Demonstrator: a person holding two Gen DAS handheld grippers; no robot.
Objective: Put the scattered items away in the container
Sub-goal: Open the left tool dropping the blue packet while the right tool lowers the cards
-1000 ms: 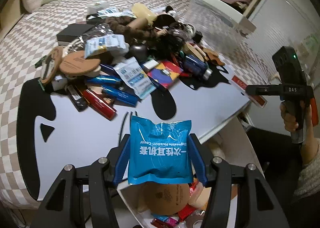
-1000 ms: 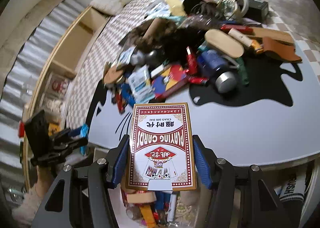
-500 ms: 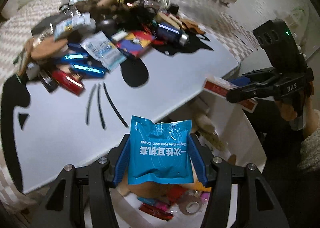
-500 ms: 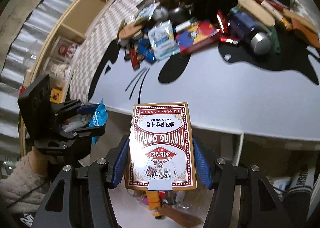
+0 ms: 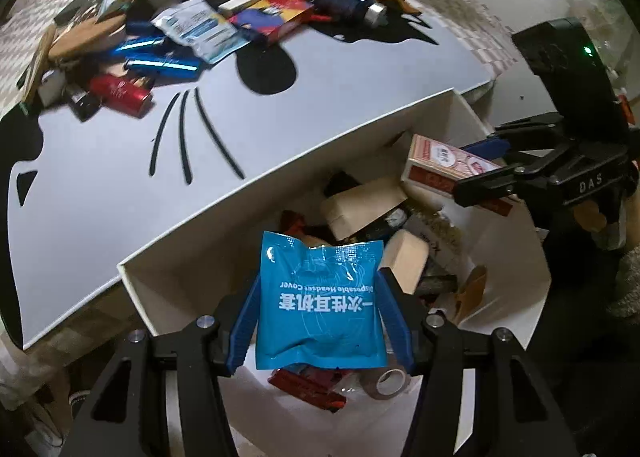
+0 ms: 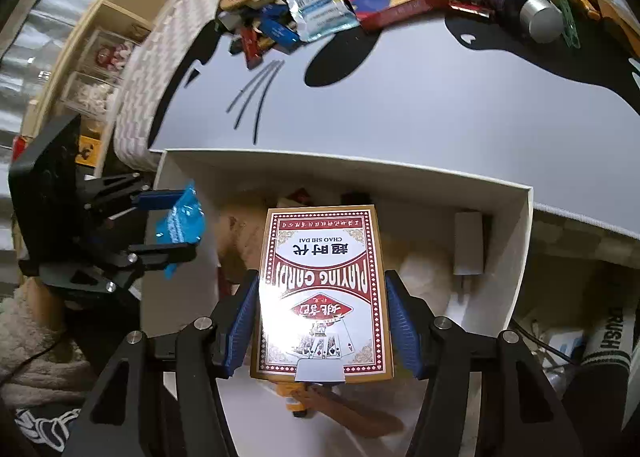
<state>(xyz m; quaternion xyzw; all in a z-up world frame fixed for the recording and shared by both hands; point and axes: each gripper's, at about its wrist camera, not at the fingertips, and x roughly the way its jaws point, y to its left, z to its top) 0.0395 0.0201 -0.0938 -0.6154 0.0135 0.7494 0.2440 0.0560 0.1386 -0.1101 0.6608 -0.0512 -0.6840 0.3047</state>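
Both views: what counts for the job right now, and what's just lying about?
In hand:
left gripper holding blue packet
right gripper holding card box
white box

Lying about:
shelf
sock

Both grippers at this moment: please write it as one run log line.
left gripper: shut on blue packet | right gripper: shut on playing cards box | both over white box | release: not yet

Dim indoor light; glare on the playing-card box (image 6: 324, 289); blurred clutter; fisheye-bent, dark-vignetted edges
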